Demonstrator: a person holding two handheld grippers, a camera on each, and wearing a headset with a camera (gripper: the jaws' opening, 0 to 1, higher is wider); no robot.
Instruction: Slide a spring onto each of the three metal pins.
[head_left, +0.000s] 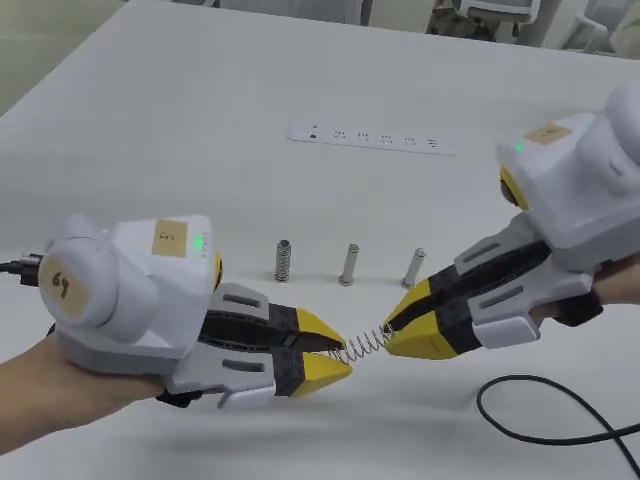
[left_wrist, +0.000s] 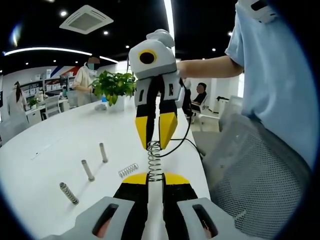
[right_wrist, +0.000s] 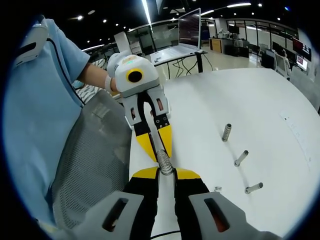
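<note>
**One spring gripped at both ends, in front of the pin row**

Head view, left to right:
- Left gripper (head_left: 345, 357) sits low at the left. Its fingers are pinched narrow on one end of a spring (head_left: 365, 343).
- The spring spans between the two sets of fingertips, slightly tilted and clear of the table (head_left: 200, 120).
- Right gripper (head_left: 390, 338) comes in from the right. Its fingers are likewise pinched on the spring's other end.

Three pins stand upright in a row on the table, just behind the fingertips:
- Left pin (head_left: 284, 244) has a fitted spring (head_left: 283, 264) coiled around it.
- Middle pin (head_left: 349, 264) is bare.
- Right pin (head_left: 414, 268) is bare.

A power strip (head_left: 370, 138) lies well behind the pins. A black cable (head_left: 540, 420) loops on the table at the near right.

In the left gripper view, a loose spring (left_wrist: 128, 170) lies flat on the table, between the pin row and the held spring.
</note>
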